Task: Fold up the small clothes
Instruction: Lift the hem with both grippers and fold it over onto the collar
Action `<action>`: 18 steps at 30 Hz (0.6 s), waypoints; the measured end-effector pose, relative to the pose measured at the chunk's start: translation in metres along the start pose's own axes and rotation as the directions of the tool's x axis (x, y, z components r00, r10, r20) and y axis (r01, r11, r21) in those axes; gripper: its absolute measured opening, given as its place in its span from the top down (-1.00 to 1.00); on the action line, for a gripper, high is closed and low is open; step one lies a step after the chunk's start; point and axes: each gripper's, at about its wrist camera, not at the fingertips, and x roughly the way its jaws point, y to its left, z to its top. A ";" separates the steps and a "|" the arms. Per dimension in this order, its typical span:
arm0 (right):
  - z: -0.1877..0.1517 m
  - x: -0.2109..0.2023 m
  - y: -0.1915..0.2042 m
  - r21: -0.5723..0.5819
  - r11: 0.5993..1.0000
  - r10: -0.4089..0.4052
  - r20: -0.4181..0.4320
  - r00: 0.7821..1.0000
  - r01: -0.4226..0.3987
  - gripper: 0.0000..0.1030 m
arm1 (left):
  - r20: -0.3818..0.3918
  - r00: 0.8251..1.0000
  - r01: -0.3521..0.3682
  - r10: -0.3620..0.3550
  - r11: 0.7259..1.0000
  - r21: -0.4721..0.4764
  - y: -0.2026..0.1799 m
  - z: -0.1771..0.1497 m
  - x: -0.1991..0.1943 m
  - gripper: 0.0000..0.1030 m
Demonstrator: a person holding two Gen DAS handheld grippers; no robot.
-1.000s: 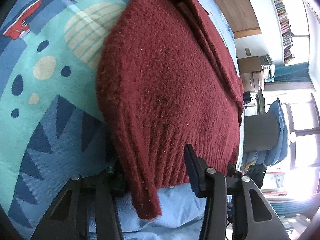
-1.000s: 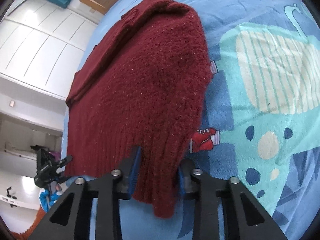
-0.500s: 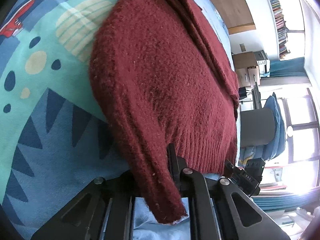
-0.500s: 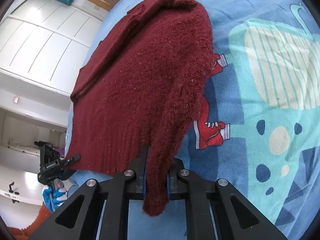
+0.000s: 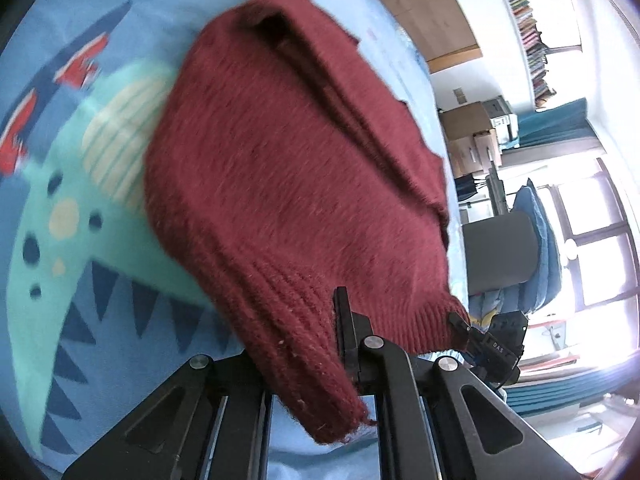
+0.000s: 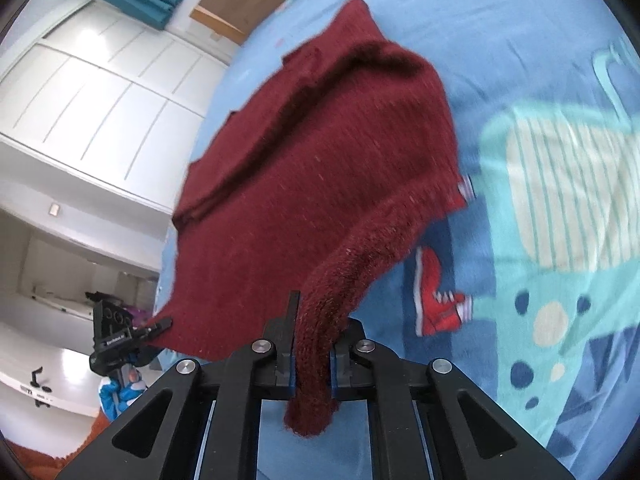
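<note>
A dark red knitted sweater point(image 5: 288, 184) lies on a blue bedspread point(image 5: 60, 264) printed with a teal dinosaur. My left gripper point(image 5: 312, 344) is shut on one bottom corner of its ribbed hem and holds it lifted. My right gripper point(image 6: 314, 354) is shut on the other hem corner of the sweater point(image 6: 320, 168), also lifted. The hem hangs between the two grippers while the collar end rests on the bedspread point(image 6: 500, 40). Each gripper shows in the other's view: the right one point(image 5: 492, 344), the left one point(image 6: 120, 336).
White cupboard doors point(image 6: 88, 92) stand to the left in the right wrist view. A dark chair point(image 5: 504, 252), boxes point(image 5: 476, 136), a bookshelf point(image 5: 524, 20) and a bright window point(image 5: 600, 240) lie beyond the bed edge in the left wrist view.
Both grippers closed on the sweater's hem corners and lifted them. The near end of the sweater has risen off the bedspread and the views have tilted up.
</note>
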 end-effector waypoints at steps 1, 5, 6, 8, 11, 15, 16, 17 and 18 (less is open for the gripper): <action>0.004 -0.002 0.003 -0.007 1.000 0.005 0.010 1.000 -0.005 0.81 | 0.005 1.000 0.003 -0.003 1.000 0.009 -0.003 0.002 -0.001 0.87; 0.021 -0.011 0.016 -0.030 0.999 0.037 0.061 0.997 -0.035 0.81 | 0.036 0.999 0.011 -0.013 0.999 0.053 -0.022 0.017 -0.004 0.87; 0.027 -0.014 0.021 -0.040 0.998 0.042 0.075 0.996 -0.039 0.81 | 0.043 0.999 0.012 -0.015 0.998 0.063 -0.027 0.022 -0.004 0.87; 0.041 -0.021 0.025 -0.051 0.998 0.051 0.103 0.993 -0.046 0.81 | 0.062 0.998 0.011 -0.016 0.996 0.089 -0.040 0.034 -0.005 0.87; 0.064 -0.031 0.033 -0.066 0.996 0.066 0.155 0.986 -0.056 0.81 | 0.102 0.994 0.012 -0.025 0.992 0.127 -0.059 0.055 -0.008 0.87; 0.098 -0.040 0.046 -0.096 0.994 0.075 0.211 0.975 -0.056 0.81 | 0.150 0.988 0.005 -0.029 0.987 0.160 -0.077 0.084 -0.007 0.87; 0.107 -0.040 0.050 -0.104 0.993 0.077 0.222 0.972 -0.055 0.81 | 0.156 0.987 0.001 -0.028 0.986 0.168 -0.074 0.091 -0.009 0.87; 0.115 -0.040 0.053 -0.110 0.992 0.079 0.231 0.970 -0.054 0.81 | 0.166 0.986 -0.009 -0.021 0.984 0.176 -0.079 0.100 -0.006 0.87; 0.123 -0.038 0.057 -0.117 0.992 0.077 0.238 0.968 -0.050 0.81 | 0.174 0.985 -0.017 -0.014 0.984 0.180 -0.081 0.105 -0.003 0.87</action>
